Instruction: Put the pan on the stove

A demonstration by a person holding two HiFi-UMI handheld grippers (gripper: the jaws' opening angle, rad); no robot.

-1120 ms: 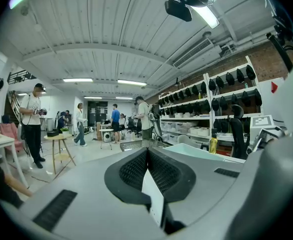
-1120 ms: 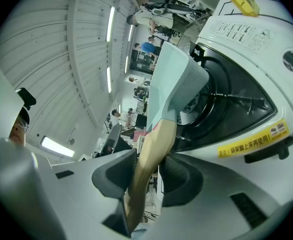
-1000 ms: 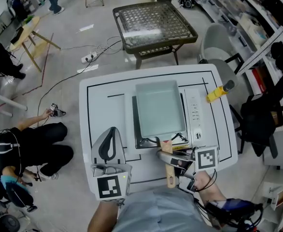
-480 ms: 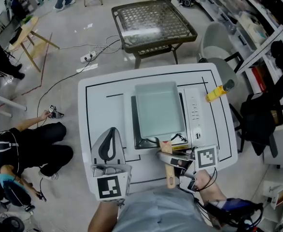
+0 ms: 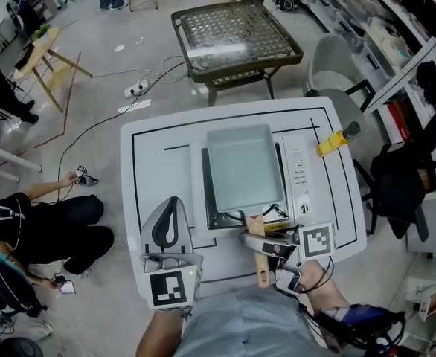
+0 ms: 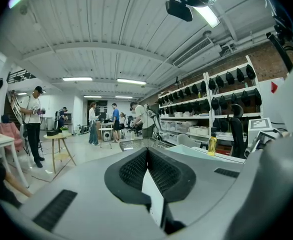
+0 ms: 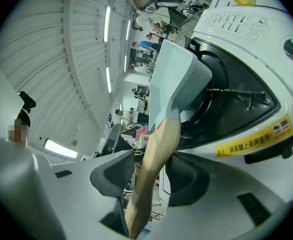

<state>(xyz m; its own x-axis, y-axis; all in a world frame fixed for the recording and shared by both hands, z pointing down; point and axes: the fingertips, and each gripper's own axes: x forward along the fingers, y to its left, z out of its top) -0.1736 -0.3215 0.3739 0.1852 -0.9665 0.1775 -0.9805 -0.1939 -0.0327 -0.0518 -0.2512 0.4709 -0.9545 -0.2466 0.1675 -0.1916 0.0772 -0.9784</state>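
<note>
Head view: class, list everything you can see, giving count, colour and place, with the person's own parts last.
pan: one, pale green, on the stove
pan handle: one, wooden, pointing toward the person
stove: one, white, on the table
table: one, white with black lines, centre
bottle: one, yellow, table's right edge
mesh table: one, dark, on the floor beyond
chair: one, grey, right of the mesh table
seated person: one, dark clothes, floor at left
left gripper: one, grey, jaws together, empty
right gripper: one, grey, jaws have just been opening, pan handle between them
</note>
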